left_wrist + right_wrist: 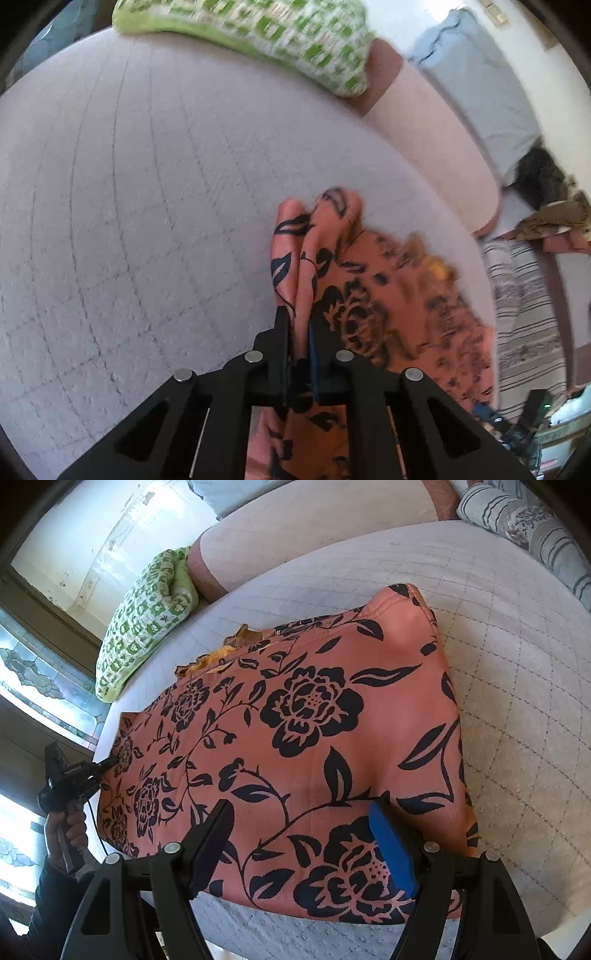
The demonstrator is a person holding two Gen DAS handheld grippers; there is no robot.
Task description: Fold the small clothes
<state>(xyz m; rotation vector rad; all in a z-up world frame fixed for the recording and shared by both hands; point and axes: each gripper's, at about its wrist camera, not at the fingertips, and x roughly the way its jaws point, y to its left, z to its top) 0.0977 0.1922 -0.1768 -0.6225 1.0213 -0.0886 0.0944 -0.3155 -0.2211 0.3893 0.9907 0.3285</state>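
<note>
the orange flower cloth (314, 716) lies long from the left gripper (298, 325), pinched tight on its corner, across to the right gripper (303, 834), wide apart over the near edge.

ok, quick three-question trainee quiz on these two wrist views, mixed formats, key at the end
1. True or false: the left gripper is shut on a bunched fold of the salmon-pink cloth with black flower print.
2. The right gripper is: A) open above the cloth, B) shut on the cloth, C) out of view.
3. Fill in: the green-and-white checked pillow lies at the ___ edge of the grey quilted mattress, as the right wrist view shows it.

Key: 1 true; 2 A; 3 far left.
</note>
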